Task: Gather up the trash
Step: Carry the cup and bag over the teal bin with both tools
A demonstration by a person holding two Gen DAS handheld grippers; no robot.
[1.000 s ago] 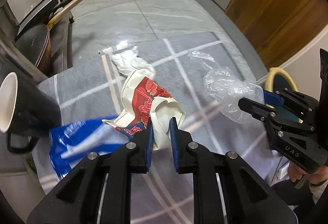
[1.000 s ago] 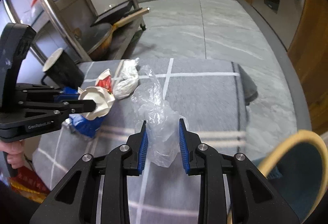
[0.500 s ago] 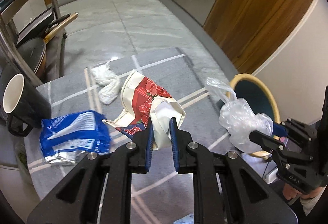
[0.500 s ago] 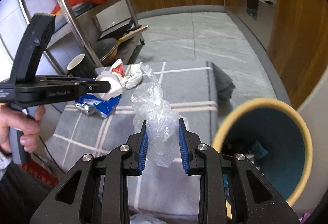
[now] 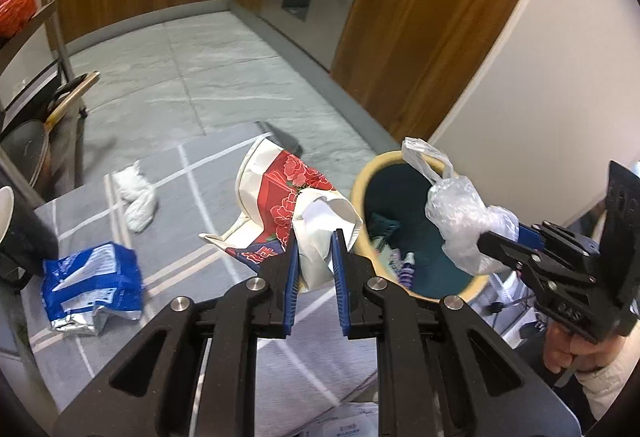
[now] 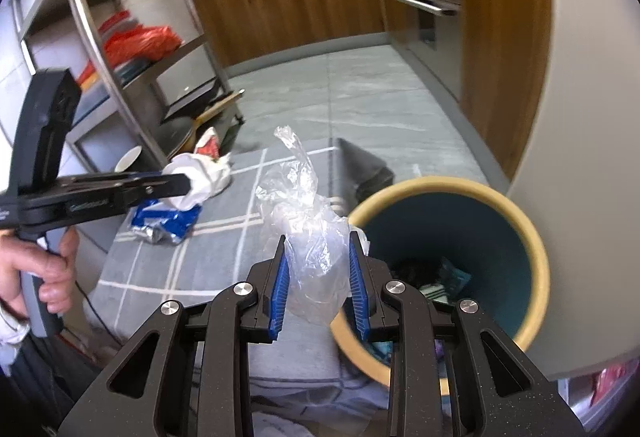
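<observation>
Black mug cut off by the left edge of the left wrist view, bin contents too dark and small to identify, its near rim hidden behind the right hand-held gripper, and the person's hand mostly hidden behind that hand-held gripper's body.

We see a crushed paper cup, cream with a red flower print, clamped in jaws and lifted above the grey checked tabletop, its open rim tilted toward eleven o'clock. A crumpled clear plastic bag is pinched likewise, its twisted tail standing toward twelve o'clock, beside the rim of the trash bin at three o'clock. The bin is round, tan-rimmed, teal inside, with scraps at its bottom. On the tabletop lie a blue and silver snack wrapper at nine o'clock and a wadded white tissue at ten o'clock.
</observation>
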